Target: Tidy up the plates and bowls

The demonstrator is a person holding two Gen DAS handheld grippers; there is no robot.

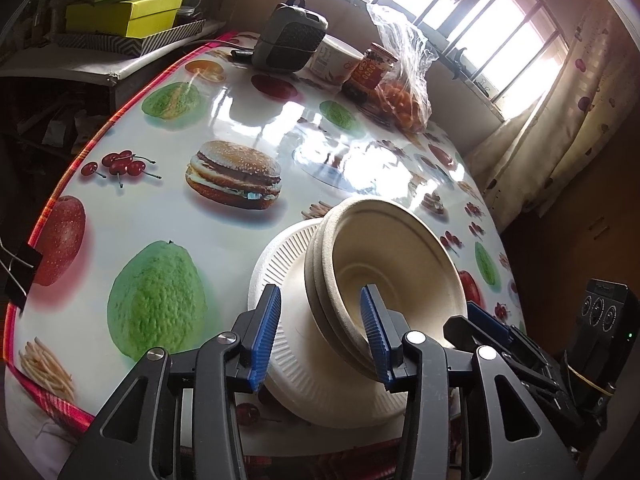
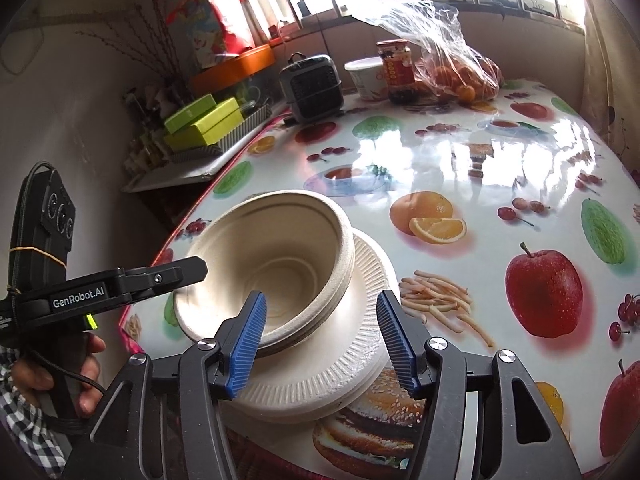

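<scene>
A stack of nested beige paper bowls (image 1: 384,248) (image 2: 280,248) sits tilted on a stack of ribbed white paper plates (image 1: 280,264) (image 2: 368,280) near the table's front edge. My left gripper (image 1: 320,336) is open; its jaws straddle the bowls' near rim, one blue pad outside over the plates, the other inside the bowl. My right gripper (image 2: 322,340) is open too, one pad at the bowl rim and the other out over the plates' edge. Each view shows the other gripper's fingers (image 2: 192,270) (image 1: 480,320) at the bowls' side.
The fruit-print tablecloth (image 1: 160,200) has a red edge at the left with a binder clip (image 1: 20,276). At the back stand a grey fan (image 1: 288,36), a white tub (image 2: 368,76), a jar (image 1: 368,68) and a bag of oranges (image 1: 404,104). Green boxes (image 1: 124,12) lie beyond the table. A hand (image 2: 84,380) holds the left gripper.
</scene>
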